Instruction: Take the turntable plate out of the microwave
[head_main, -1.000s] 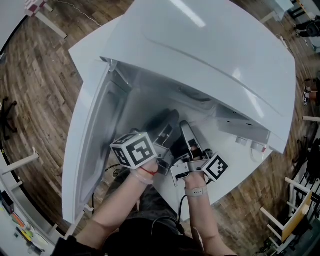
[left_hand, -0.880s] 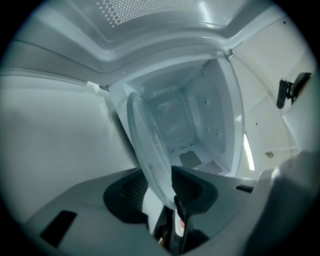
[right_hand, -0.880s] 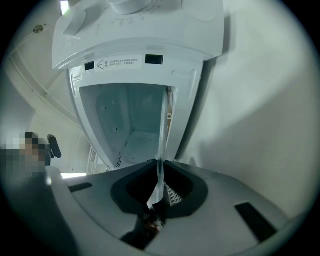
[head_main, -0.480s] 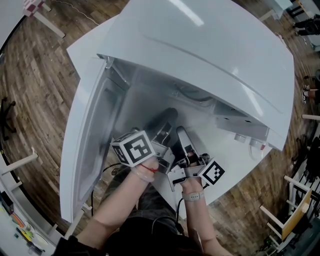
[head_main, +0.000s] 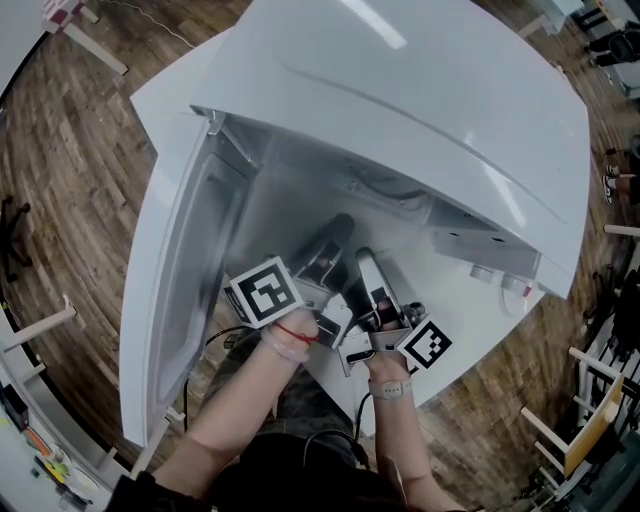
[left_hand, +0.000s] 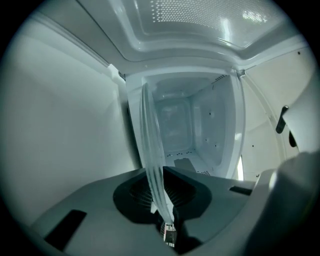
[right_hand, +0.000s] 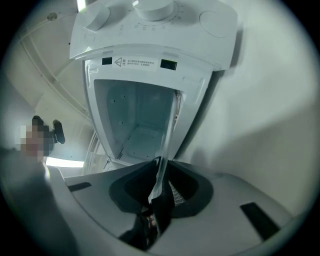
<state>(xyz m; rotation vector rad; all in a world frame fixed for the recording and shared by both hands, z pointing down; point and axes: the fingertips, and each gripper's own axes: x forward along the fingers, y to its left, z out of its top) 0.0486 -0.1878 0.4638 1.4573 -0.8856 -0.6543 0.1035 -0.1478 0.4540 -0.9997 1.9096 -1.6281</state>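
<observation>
A white microwave (head_main: 420, 110) stands with its door (head_main: 175, 290) swung open to the left. Both grippers reach into its mouth, side by side. The clear glass turntable plate (left_hand: 150, 140) shows edge-on in the left gripper view, its rim running down between the jaws of my left gripper (left_hand: 161, 172), which have just been closing and now pinch it. In the right gripper view the plate (right_hand: 169, 130) is again edge-on, and my right gripper (right_hand: 161, 167) is shut on its rim. The head view shows the left gripper (head_main: 338, 230) and right gripper (head_main: 364, 262), but the plate is too transparent to make out.
The microwave sits on a white table (head_main: 470, 330) over a wooden floor (head_main: 70, 150). Its bare cavity (left_hand: 185, 125) lies behind the plate. The control panel with knobs (right_hand: 150, 20) is beside the opening. The open door bounds the left side.
The left gripper's marker cube has rolled a little. The right gripper has shifted slightly. Both hands stay at the microwave's mouth.
</observation>
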